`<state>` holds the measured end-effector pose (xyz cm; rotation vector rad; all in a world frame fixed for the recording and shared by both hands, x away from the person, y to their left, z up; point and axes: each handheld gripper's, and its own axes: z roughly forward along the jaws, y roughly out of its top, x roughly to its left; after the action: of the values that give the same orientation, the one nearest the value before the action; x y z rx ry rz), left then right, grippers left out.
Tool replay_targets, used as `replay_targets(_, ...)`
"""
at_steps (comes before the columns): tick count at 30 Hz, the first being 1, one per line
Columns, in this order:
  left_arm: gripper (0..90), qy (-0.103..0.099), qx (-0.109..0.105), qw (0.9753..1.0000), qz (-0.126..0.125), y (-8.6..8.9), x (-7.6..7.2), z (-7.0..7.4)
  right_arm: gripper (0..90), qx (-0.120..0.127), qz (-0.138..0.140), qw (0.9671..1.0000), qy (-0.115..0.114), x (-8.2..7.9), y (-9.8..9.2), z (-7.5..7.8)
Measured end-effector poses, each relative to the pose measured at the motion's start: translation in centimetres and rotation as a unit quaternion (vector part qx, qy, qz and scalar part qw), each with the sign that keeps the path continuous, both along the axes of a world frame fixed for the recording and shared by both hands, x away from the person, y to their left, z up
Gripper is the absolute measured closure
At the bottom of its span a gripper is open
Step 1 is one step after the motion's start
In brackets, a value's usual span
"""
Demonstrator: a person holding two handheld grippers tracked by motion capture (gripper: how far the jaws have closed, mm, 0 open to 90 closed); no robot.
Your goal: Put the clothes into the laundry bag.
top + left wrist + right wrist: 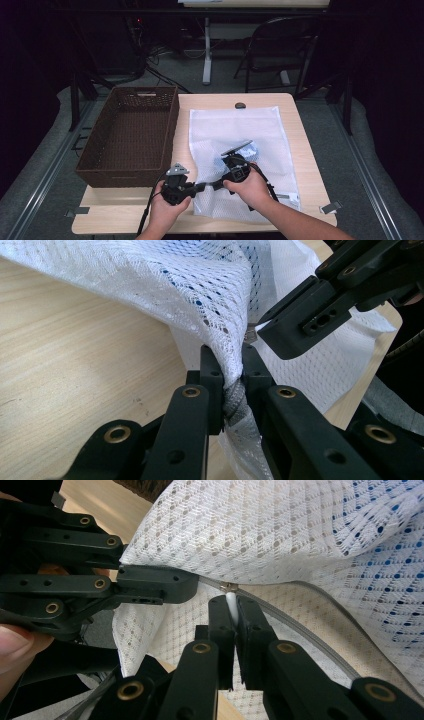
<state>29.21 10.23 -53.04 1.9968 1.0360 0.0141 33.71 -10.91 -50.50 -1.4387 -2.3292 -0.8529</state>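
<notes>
Left gripper (231, 371): jaws are closed on a gathered fold of the white mesh laundry bag (200, 285) at its zipper edge; the grey zipper tape is pinched between the jaws.
Right gripper (231, 609): jaws are closed on a thin white zipper pull (230, 600) just below the metal slider.
Gripper spacing: the two jaw sets are seen just beside each other at the bag's near left corner; in the high view the left gripper (199, 187) and the right gripper (218, 184) are pointed toward one another.
Mesh laundry bag: it is laid flat on the wooden table (300, 140) ahead of both grippers, with the corner lifted where it is gripped. A blue item is visible through the mesh.
Wicker basket (131, 135): a brown basket is placed ahead and to the left of the left gripper, just beside the bag.
</notes>
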Motion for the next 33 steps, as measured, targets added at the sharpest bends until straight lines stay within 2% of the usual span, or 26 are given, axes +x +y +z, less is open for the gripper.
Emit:
replay_targets(5, 84.5, -0.002, 0.001, 1.0, 0.003, 0.0, -0.1, 0.0, 86.5, 0.011, -0.012, 0.9998, 0.008, 0.0, -0.3, -0.3)
replay_targets(6, 84.6, -0.003, 0.001, 1.0, 0.003, 0.1, -0.1, 0.0, 86.5, 0.004, -0.01, 0.9999, 0.007, 0.0, -0.5, -0.3)
replay_targets(13, 84.7, -0.004, 0.002, 1.0, 0.006, 0.2, -0.1, 0.0, 86.5, 0.001, -0.028, 0.9995, 0.017, 0.1, -1.5, -0.6)
replay_targets(18, 84.7, -0.006, 0.005, 0.9999, 0.01, 0.3, -0.2, 0.0, 86.5, -0.011, -0.038, 0.9989, 0.024, 0.1, -2.2, -0.9)
replay_targets(25, 84.7, -0.012, 0.009, 0.9998, 0.015, 0.5, -0.2, 0.0, 86.5, -0.02, -0.051, 0.9982, 0.025, 0.1, -3.6, -1.4)
replay_targets(33, 84.7, -0.014, 0.011, 0.9996, 0.023, 0.9, -0.2, 0.1, 86.5, -0.036, -0.073, 0.9963, 0.026, 0.2, -5.5, -2.6)
